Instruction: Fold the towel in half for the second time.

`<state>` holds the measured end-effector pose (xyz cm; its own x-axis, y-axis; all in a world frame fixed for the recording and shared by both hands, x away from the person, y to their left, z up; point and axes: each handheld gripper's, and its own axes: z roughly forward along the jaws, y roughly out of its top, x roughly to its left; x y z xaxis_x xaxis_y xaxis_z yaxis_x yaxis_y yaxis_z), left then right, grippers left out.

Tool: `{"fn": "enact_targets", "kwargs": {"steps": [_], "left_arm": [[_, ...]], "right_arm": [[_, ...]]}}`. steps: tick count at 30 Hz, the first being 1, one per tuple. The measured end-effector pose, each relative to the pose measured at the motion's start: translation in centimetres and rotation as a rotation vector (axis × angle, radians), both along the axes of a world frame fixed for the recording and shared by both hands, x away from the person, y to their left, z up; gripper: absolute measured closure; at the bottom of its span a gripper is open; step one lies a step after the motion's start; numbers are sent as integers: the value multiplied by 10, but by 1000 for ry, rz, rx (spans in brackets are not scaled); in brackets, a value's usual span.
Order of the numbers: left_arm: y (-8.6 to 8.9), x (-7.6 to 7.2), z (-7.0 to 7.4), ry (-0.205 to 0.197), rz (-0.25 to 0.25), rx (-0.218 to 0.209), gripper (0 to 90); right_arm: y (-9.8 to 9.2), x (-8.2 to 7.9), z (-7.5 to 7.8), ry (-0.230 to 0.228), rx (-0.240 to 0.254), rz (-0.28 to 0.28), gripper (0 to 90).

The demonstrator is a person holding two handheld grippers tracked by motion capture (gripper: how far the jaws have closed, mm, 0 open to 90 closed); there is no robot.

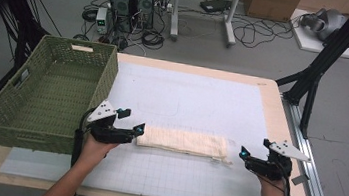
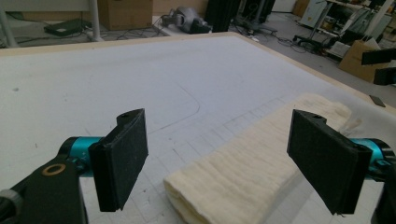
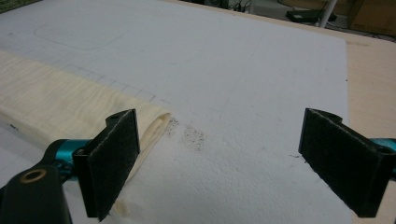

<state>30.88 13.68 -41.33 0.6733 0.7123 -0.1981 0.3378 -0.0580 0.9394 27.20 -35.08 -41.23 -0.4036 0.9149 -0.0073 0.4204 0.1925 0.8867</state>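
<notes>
**Folded towel between two open grippers**

Surface (image 1: 281, 116): pale wood top, most of it covered by a white gridded mat (image 1: 197, 101). A faint rounded outline is drawn on the mat toward the far side.

Green woven basket (image 1: 49, 95): sits on the left end of the surface, partly overhanging the left edge. Rectangular, handle cut-outs in the walls.

Cream towel (image 1: 183, 142): folded into a long narrow strip, lying flat on the mat near the front edge, running left to right. Looser cloth trails at its right end.

Left gripper (image 1: 131, 122): held in the person's left hand, right beside the towel's left end. Jaws spread wide; in the left gripper view (image 2: 217, 158) the folded end lies between them, untouched by either pad.

Right gripper (image 1: 244, 153): held in the right hand, near the towel's right end with a gap of bare mat. Jaws wide apart, holding nothing; in the right gripper view (image 3: 219, 163) the towel's end lies behind one jaw. A dark speckled smudge (image 3: 191, 135) marks the mat just past the towel.
</notes>
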Motion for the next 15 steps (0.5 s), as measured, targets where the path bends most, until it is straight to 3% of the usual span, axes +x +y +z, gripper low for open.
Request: {"fn": "enact_targets", "kwargs": {"steps": [8,15], "left_arm": [[1,3,-2,19,11,11,211],[1,3,-3,29,13,17,214]], "right_arm": [[4,4,-4,20,-26,13,119],[3,2,-3,12,-12,-1,118]]}}
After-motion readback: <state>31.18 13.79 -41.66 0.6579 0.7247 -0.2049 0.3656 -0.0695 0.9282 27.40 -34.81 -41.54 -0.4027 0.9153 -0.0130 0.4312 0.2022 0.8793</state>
